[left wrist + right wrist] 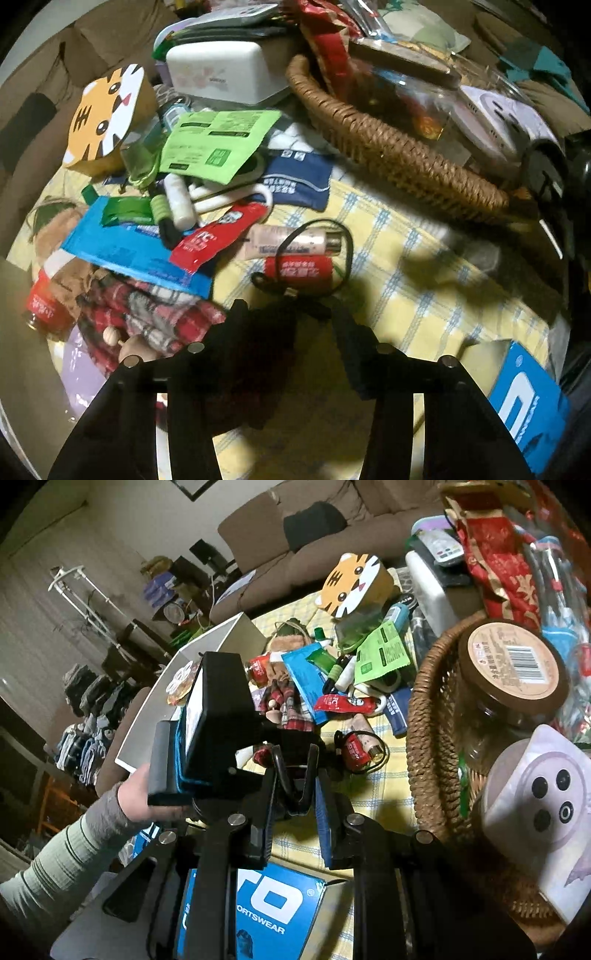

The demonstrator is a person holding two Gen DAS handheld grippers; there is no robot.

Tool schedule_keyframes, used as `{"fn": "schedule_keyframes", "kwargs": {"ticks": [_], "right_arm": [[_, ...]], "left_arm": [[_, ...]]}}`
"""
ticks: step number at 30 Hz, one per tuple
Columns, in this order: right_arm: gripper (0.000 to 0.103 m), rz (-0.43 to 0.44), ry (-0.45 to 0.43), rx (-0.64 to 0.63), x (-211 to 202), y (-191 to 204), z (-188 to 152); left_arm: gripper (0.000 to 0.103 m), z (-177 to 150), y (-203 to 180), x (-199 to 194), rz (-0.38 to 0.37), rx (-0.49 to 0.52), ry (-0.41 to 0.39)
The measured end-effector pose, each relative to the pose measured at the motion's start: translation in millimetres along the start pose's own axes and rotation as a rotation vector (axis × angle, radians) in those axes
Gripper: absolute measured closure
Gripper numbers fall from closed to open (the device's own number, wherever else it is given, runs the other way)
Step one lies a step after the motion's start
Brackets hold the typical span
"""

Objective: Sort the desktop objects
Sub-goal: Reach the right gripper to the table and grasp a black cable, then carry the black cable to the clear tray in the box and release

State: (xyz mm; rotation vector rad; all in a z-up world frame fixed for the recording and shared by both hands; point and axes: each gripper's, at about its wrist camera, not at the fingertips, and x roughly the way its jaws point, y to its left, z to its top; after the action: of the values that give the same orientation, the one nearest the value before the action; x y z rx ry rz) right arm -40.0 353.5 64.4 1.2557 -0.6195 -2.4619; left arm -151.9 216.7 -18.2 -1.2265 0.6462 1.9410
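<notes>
Hand-held grippers met over a cluttered checked cloth (424, 295) in front of a wicker basket (388, 147).

Left gripper (291, 317): carried by a hand (136, 794) in a ribbed grey-green sleeve (74, 849), tipped steeply down at the cloth, jaws partly apart around a dark mass (266, 350). Could not tell whether the pads pressed on it. Right gripper (297, 775): angled down just beside the left one, jaws nearly closed and pinching a black loop (295, 790), which stood upright with its two arms pointing up. Red tube (299, 269): lay flat on the cloth just ahead of the left fingertips, long axis running side to side in the left wrist view. Ringed by a black cord (347, 243). Pink tube (288, 240): lay parallel and touching on the far side, metal end toward the basket.
</notes>
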Motion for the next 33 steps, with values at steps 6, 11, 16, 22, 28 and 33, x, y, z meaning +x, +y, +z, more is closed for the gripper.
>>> {"fn": "schedule_keyframes", "kwargs": {"ticks": [6,11,16,22,28,33], "right_arm": [[0.085,-0.007,0.002,0.004,0.4,-1.3,-0.9],[0.085,-0.017,0.02,0.0,6.7,-2.1,-3.1],[0.085,-0.027,0.027,-0.001,11.2,-1.7,-3.5],[0.085,-0.027,0.02,-0.017,12.6,6.9,-2.3],[0.085,-0.012,0.002,-0.048,10.6,26.5,-2.3],[0.084,-0.001,-0.013,-0.086,10.9,66.3,2.3]], "left_arm": [[0.057,-5.2,-7.0,15.7,-0.016,0.023,0.042],[0.084,-6.6,-3.2,15.1,-0.054,-0.021,0.03],[0.084,-13.8,0.9,2.1,-0.056,-0.061,-0.007],[0.084,-27.7,1.1,-48.7,-0.11,-0.136,-0.114],[0.084,-57.9,12.3,-115.5,-0.213,-0.285,-0.227],[0.084,-98.7,49.7,-186.3,-0.215,-0.397,-0.304]]}}
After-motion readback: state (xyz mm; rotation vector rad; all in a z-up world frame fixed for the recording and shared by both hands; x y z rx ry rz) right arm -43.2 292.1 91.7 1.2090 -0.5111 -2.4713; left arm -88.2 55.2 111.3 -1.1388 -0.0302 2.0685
